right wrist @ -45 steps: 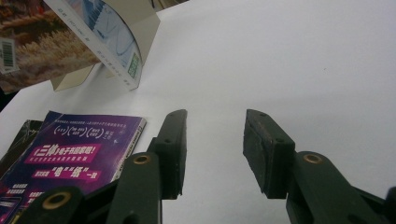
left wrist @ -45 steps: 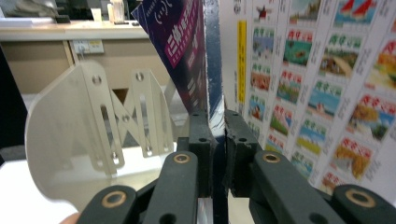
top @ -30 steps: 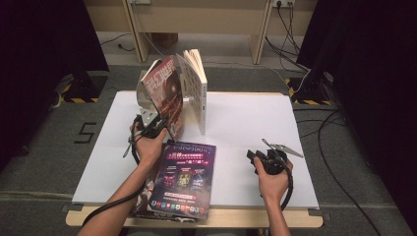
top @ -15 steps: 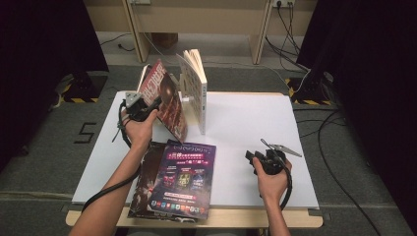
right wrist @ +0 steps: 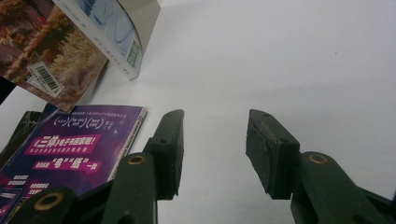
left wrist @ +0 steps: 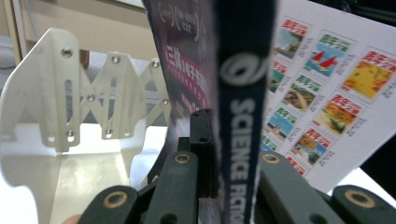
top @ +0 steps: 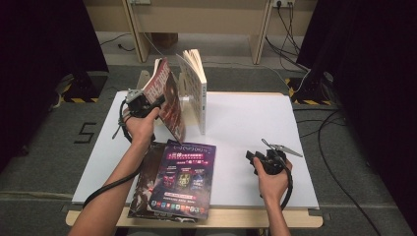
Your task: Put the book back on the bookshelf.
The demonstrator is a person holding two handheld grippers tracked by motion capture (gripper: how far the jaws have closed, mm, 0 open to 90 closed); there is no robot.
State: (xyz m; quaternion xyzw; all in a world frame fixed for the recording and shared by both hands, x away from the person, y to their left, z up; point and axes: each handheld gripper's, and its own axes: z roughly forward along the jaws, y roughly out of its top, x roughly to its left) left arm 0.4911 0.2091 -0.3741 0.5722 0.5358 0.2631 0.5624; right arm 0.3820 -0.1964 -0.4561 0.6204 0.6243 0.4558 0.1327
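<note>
From the high view, count two magazines lying stacked at the near edge of the white table [top: 246,128]: the purple magazine [top: 184,179] on top and a dark magazine [top: 142,189] partly under it. A third, the red magazine [top: 164,98], is tilted in the air at the table's far left, and one pale book [top: 195,88] stands upright just beside it, against a single white bookstand [top: 184,96]. Your left gripper [top: 147,104] is raised, forearm stretched forward from the near edge, gripping the red magazine by its edge. Your right gripper [top: 258,160] rests low on the table, well apart from the stack, wrist straight and jaws pointing left toward the purple magazine.

In the left gripper view, your jaws have just been closing and now pinch the red magazine's spine [left wrist: 243,116], which rises upright between them and reads "SCIENCE FICTION". One bookstand [left wrist: 88,107] stands to the left; the back cover of the book [left wrist: 327,93], printed with many small pictures, shows to the right.

In the right gripper view, your two jaws stand well apart with bare table between them and nothing held. Beyond the left jaw lies the purple magazine [right wrist: 70,144] over the dark one [right wrist: 21,126]; the red magazine [right wrist: 51,56] and the book [right wrist: 121,28] hang at the upper left.
</note>
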